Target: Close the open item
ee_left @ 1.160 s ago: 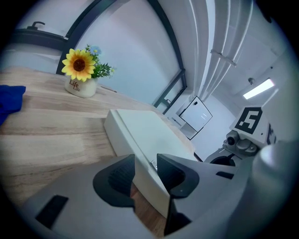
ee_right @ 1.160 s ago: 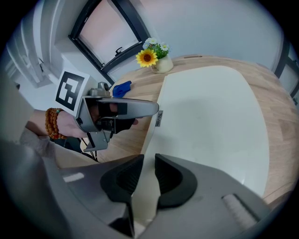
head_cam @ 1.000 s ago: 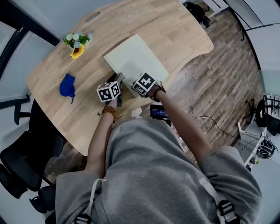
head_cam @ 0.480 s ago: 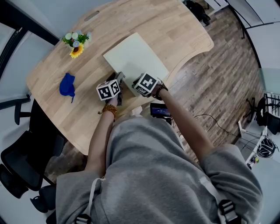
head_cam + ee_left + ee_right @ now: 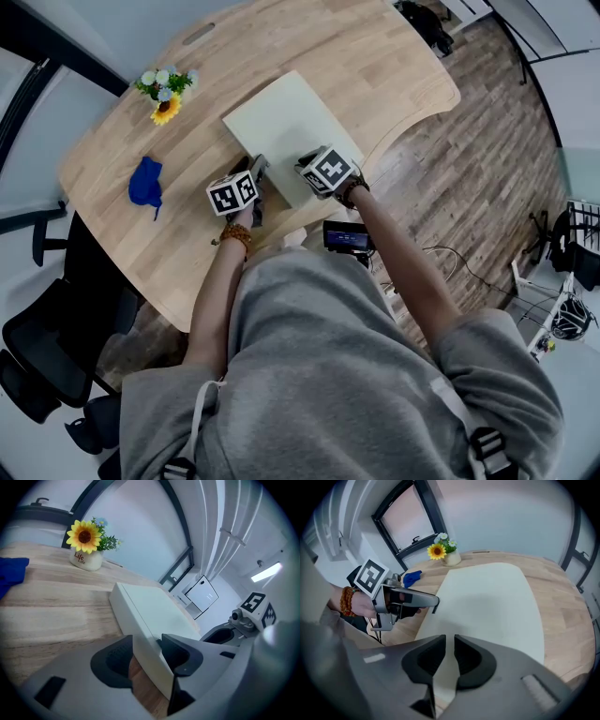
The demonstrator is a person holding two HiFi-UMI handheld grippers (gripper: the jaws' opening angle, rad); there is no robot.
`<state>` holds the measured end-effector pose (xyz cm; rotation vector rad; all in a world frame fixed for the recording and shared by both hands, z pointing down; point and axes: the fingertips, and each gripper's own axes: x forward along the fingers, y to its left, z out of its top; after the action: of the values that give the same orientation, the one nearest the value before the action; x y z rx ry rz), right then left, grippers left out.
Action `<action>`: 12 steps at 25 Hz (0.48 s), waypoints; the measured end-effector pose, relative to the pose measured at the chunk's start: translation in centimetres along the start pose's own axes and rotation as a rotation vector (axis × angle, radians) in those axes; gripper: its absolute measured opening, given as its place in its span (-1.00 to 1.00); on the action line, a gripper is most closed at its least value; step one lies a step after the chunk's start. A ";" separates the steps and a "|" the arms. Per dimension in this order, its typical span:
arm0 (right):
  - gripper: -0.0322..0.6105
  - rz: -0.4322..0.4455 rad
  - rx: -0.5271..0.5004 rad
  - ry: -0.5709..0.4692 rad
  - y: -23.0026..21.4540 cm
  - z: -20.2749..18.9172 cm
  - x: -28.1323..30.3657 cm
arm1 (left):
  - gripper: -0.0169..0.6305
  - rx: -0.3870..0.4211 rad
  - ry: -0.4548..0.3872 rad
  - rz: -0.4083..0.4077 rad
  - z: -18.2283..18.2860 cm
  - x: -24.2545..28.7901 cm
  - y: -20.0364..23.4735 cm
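A flat white box [image 5: 291,127] lies on the wooden table [image 5: 375,56] with its lid down. My left gripper [image 5: 257,172] is at the box's near left corner. Its jaws are opening, and the box [image 5: 154,611] has its corner edge between them; the left gripper [image 5: 145,656] does not press on it, and wood shows beside the left pad. My right gripper [image 5: 309,163] hovers over the near edge of the lid [image 5: 487,602]. The right gripper [image 5: 450,656] is opening from a narrow gap, with nothing between its pads.
A small pot of flowers [image 5: 164,92] stands at the far left of the table, and a blue cloth [image 5: 143,183] lies to the left. A black device [image 5: 347,236] sits just below the table's near edge. Dark chairs [image 5: 47,356] stand at lower left.
The right gripper has shifted to the right along the box's near edge. The left gripper has stayed at the corner.
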<state>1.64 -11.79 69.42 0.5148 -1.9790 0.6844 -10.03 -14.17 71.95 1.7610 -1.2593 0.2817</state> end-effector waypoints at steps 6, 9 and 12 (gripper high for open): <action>-0.77 -0.027 0.030 -0.010 -0.8 -0.4 0.8 | -0.32 0.007 -0.002 0.018 0.1 -0.1 0.0; -0.78 -0.002 0.047 -0.018 -0.7 -0.3 0.6 | -0.32 0.003 -0.012 0.029 0.2 -0.4 -0.1; -0.78 0.001 0.044 -0.015 -0.8 -0.3 0.6 | -0.32 -0.003 -0.018 0.025 0.4 -0.4 -0.2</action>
<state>2.04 -12.20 70.28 0.5473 -1.9819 0.7278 -10.19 -14.18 71.42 1.7494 -1.2953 0.2784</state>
